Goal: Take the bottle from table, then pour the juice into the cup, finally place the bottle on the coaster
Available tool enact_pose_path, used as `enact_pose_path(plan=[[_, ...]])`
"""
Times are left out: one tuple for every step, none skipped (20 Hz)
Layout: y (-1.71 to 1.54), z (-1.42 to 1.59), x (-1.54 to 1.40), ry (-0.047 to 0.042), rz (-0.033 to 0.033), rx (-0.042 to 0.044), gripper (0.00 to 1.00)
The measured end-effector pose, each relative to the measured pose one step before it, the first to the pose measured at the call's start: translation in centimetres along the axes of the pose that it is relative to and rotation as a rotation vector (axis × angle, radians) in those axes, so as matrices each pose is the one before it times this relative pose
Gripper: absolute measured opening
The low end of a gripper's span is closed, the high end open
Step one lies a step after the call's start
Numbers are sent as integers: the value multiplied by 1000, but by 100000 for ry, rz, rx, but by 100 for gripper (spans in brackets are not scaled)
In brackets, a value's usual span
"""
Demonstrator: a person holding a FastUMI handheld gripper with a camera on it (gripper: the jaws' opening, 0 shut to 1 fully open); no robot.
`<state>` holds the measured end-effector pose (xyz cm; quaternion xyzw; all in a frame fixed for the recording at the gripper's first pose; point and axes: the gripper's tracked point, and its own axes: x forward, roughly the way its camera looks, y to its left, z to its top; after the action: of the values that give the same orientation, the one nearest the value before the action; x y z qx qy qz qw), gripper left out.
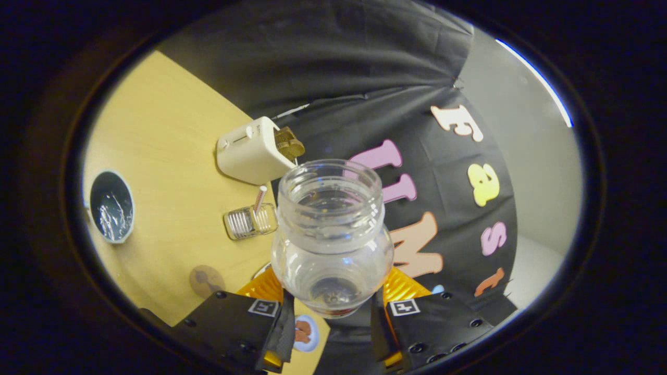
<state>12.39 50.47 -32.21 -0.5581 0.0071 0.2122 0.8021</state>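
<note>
In the gripper view, my gripper (333, 307) is clamped on the bottle (332, 237): both fingers press against its rounded lower body, one on each side, and it is lifted clear of the table (161, 156). The bottle's long axis runs straight out from my fingers, its open mouth pointing away from me, and the whole scene is rolled hard over, so I judge the bottle is tipped well off upright. It looks clear and nearly empty; I cannot tell how much juice remains inside.

The cup (250, 221), a ribbed glass with a straw in it, sits on the table just beside the bottle's neck, towards the table's far edge and near the toaster (255, 151). The mouth is close to the cup but I cannot tell if it is over the rim.

The coaster (206, 280), a small round disc, lies on the table nearer my fingers than the cup. A dark bowl (111, 207) stands well apart from both.
</note>
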Motion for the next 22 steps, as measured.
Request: enact_pose_path(plan=[[488, -737, 348, 2553, 2328, 6552, 64], [266, -703, 393, 2534, 2488, 6952, 64], [297, -855, 441, 2610, 2002, 6856, 64], [373, -820, 559, 2561, 2509, 7295, 64], [176, -846, 649, 2067, 1692, 6237, 64], [133, -692, 558, 2064, 1947, 5970, 64], [302, -797, 659, 1617, 2023, 5980, 64], [483, -938, 595, 1580, 2273, 5983, 64], [84, -996, 731, 2209, 1824, 5832, 64], [79, -825, 308, 2639, 2277, 6139, 64], [207, -705, 677, 2481, 2557, 6747, 64], [-245, -516, 773, 1558, 1185, 5366, 65], [-141, -269, 669, 884, 1235, 5014, 65], [93, -443, 623, 1328, 1188, 4220, 65], [-11, -511, 557, 1276, 1583, 3715, 65], [175, -585, 522, 1125, 2002, 3737, 65], [208, -30, 530, 1166, 1515, 3348, 65], [243, -244, 371, 381, 1275, 2631, 65], [233, -168, 437, 437, 1550, 2579, 65], [78, -314, 325, 509, 1506, 2480, 65], [68, -361, 364, 667, 772, 1937, 65], [1, -508, 588, 861, 482, 1215, 65]])
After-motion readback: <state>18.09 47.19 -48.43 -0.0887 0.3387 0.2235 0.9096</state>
